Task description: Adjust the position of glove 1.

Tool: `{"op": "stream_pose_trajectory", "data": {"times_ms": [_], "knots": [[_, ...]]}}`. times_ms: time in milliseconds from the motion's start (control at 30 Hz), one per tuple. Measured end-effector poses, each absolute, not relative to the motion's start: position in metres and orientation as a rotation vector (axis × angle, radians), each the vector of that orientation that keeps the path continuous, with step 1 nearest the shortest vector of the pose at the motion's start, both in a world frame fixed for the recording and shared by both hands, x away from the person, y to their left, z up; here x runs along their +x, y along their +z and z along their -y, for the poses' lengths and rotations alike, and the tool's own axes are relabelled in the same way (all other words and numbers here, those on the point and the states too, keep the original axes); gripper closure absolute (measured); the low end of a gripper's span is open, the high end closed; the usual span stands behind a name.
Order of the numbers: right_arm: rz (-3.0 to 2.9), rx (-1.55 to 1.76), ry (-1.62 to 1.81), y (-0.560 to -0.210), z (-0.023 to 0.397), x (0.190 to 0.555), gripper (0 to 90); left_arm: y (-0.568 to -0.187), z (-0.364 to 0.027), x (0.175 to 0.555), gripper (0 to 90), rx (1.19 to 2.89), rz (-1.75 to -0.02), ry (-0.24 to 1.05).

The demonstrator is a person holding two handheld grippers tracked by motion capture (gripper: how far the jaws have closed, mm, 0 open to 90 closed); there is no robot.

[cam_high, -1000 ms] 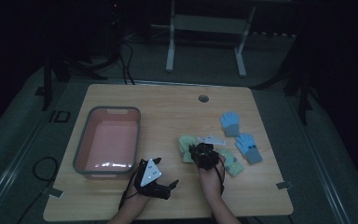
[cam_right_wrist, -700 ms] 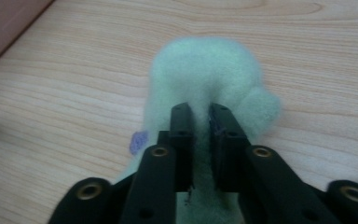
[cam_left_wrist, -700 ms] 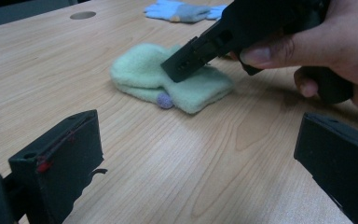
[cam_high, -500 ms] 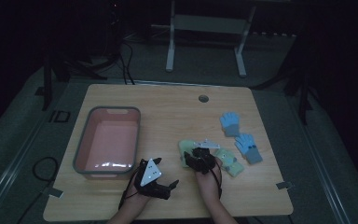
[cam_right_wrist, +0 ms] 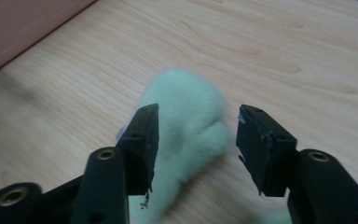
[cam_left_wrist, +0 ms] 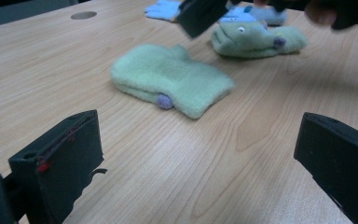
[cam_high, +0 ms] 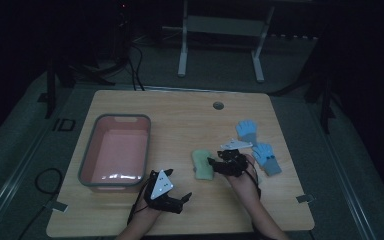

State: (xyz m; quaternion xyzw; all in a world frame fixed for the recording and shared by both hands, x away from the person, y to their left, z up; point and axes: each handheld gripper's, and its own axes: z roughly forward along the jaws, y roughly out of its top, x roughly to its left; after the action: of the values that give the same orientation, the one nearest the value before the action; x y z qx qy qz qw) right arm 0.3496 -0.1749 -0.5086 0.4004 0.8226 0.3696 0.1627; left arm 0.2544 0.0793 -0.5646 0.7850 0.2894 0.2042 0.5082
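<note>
- Mitten, pale green [cam_high: 201,164], lies flat on the wooden tabletop [cam_high: 180,115], between the pink tub [cam_high: 116,150] and the right tongs [cam_high: 219,165].
- In the right gripper view the green mitten [cam_right_wrist: 186,135] sits just ahead of and below the two black jaws, its fluffy end showing in the gap between them; the pads are not pressing on it.
- The right tongs [cam_right_wrist: 196,135] stand apart; their jaws have just been opening, with the mitten released beneath them.
- The left tongs [cam_high: 182,199] rest near the front edge of the tabletop, just below the tub's near corner, jaws wide apart with nothing between them.
- In the left gripper view the mitten [cam_left_wrist: 172,79] lies well ahead of the left tongs [cam_left_wrist: 200,154], clear of both jaws, a small purple spot on its near edge.
- A second green mitten [cam_left_wrist: 256,37] with a sewn eye lies farther off, beside the right hand.
- Two blue gloves [cam_high: 257,142] lie to the right of that hand.
</note>
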Motion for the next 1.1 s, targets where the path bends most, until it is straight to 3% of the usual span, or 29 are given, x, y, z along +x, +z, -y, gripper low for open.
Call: {"op": "stream_pose_trajectory", "data": {"times_ms": [233,700,1100], "knots": [[-2.399,1.017,1.057,-0.491,0.214,0.356,56.0,-0.565,-0.08,0.254,1.4,1.889,-0.701,0.49],[-2.531,0.952,0.918,-0.506,0.28,0.353,59.2,-0.565,-0.08,0.254,1.5,1.882,-0.717,0.5],[-2.565,0.986,0.916,-0.54,0.29,0.349,54.1,-0.565,-0.08,0.254,1.5,1.883,-0.718,0.5]]}}
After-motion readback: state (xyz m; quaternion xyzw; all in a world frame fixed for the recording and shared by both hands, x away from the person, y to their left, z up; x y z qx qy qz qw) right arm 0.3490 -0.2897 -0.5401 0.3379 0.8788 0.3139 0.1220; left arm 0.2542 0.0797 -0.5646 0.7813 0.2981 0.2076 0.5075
